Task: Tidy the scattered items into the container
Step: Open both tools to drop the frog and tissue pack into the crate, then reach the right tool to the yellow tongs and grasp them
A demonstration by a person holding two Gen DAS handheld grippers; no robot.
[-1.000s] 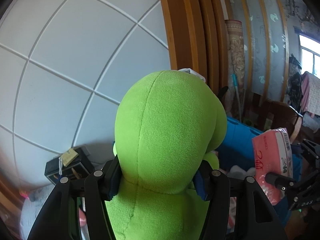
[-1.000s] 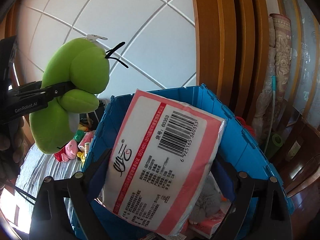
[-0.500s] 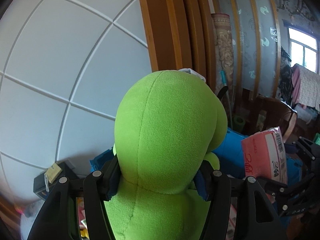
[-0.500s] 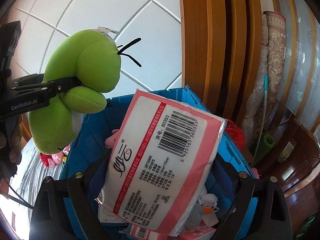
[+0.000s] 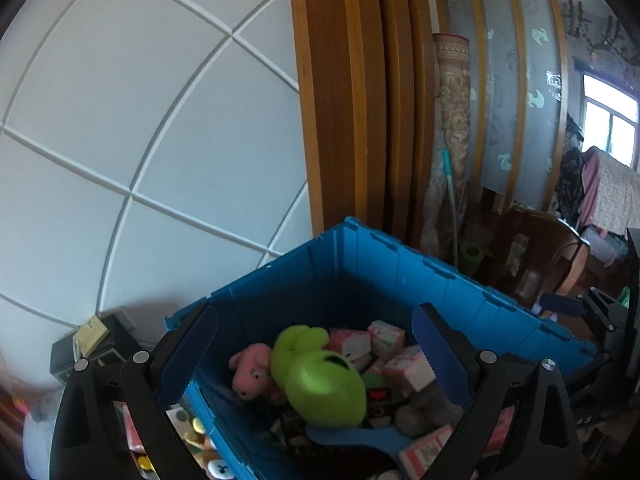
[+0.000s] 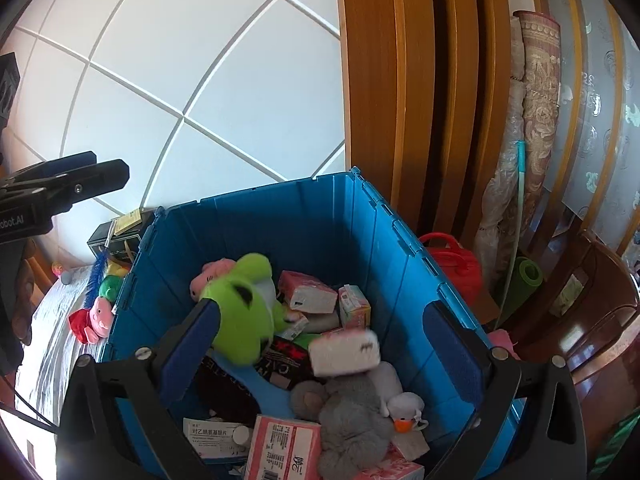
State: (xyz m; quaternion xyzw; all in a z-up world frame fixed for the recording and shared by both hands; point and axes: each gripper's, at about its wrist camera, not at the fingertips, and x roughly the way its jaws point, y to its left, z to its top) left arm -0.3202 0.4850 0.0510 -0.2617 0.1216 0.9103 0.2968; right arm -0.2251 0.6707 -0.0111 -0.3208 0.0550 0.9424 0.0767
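Bright daylight from a window, strong fisheye bending, dark corners, falling items motion-blurred.

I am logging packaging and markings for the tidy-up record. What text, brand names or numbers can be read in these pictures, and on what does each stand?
"obot.AI": left gripper, its start cut off by the picture edge.
"对乙酰氨基酚片": white medicine box in the blue crate.
"CAL": black packet, upside down, partly covered.
Pink tissue pack: barcode and print too small to read.
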